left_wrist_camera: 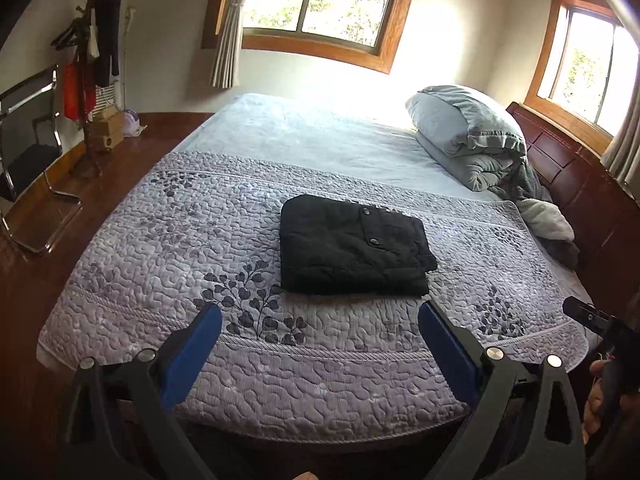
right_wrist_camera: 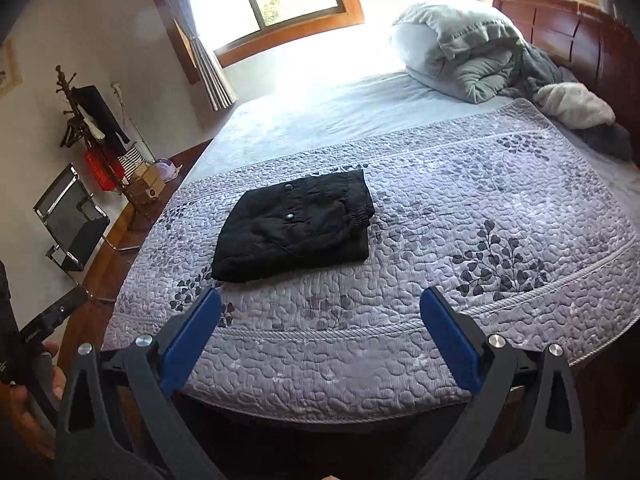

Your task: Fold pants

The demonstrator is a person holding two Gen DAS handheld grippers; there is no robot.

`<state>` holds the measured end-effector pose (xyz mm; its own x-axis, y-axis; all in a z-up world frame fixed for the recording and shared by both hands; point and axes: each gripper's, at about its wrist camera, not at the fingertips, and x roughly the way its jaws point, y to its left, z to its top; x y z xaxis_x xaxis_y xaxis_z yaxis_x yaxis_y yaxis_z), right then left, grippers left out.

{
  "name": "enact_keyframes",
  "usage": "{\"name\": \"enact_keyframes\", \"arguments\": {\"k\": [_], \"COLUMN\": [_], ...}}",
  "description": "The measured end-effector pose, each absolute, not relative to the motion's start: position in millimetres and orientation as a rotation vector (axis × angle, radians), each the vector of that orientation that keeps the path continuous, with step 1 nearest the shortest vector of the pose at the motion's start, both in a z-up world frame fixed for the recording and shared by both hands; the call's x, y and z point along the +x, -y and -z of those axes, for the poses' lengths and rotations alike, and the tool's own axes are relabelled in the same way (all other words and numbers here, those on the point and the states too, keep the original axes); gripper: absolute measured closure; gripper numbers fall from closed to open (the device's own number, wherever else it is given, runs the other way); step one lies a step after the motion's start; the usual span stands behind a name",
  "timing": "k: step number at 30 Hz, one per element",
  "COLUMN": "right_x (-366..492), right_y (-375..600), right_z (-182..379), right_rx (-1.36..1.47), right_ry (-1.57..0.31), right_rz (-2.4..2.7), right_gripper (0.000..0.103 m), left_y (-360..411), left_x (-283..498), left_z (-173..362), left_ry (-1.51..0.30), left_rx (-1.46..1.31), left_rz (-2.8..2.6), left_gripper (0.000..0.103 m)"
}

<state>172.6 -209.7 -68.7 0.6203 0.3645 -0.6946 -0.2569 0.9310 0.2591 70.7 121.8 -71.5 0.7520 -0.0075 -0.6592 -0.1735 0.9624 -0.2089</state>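
Left gripper [left_wrist_camera: 320,314]: jaws spread wide, nothing between the blue pads [left_wrist_camera: 192,350]; it hangs above the near edge of the bed, clear of the fabric. Right gripper [right_wrist_camera: 320,300]: jaws likewise spread wide and empty; it hangs over the same near edge, clear of the quilt [right_wrist_camera: 440,248].

Pants [left_wrist_camera: 352,246]: black, folded into a compact rectangle with two snap buttons facing up; they lie flat on the quilt, ahead of both grippers and apart from them. From the left gripper they sit straight ahead, slightly toward its right finger; from the right gripper they sit ahead and to the left, just beyond its left finger.

Quilt: grey-lilac, leaf-printed; it covers the nearer part of the bed, with a pale blue sheet [left_wrist_camera: 304,132] beyond it.

Ahead and to the right of both grippers: a pillow [left_wrist_camera: 460,120] on crumpled bedding against a dark wooden headboard [left_wrist_camera: 568,168]. Ahead and to the left: a coat stand [left_wrist_camera: 90,80] and a chair [left_wrist_camera: 28,152] on a wooden floor.
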Motion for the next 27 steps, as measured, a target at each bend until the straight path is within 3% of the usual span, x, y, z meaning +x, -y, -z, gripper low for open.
{"name": "enact_keyframes", "arguments": {"k": [11,27], "right_x": [85.1,33.6], "right_y": [181.4,164.3], "right_z": [-0.6,-16.5], "right_rx": [0.032,-0.028], "right_ry": [-0.685,-0.638], "right_rz": [-0.456,-0.522], "right_gripper": [0.004,0.004], "left_y": [-76.6,-60.5], "left_x": [-0.9,-46.0], "left_z": [17.9,5.0], "left_ry": [-0.666,-0.629], "left_rx": [-0.18,-0.207], "left_rz": [-0.135,-0.096], "left_gripper": [0.004,0.004]}}
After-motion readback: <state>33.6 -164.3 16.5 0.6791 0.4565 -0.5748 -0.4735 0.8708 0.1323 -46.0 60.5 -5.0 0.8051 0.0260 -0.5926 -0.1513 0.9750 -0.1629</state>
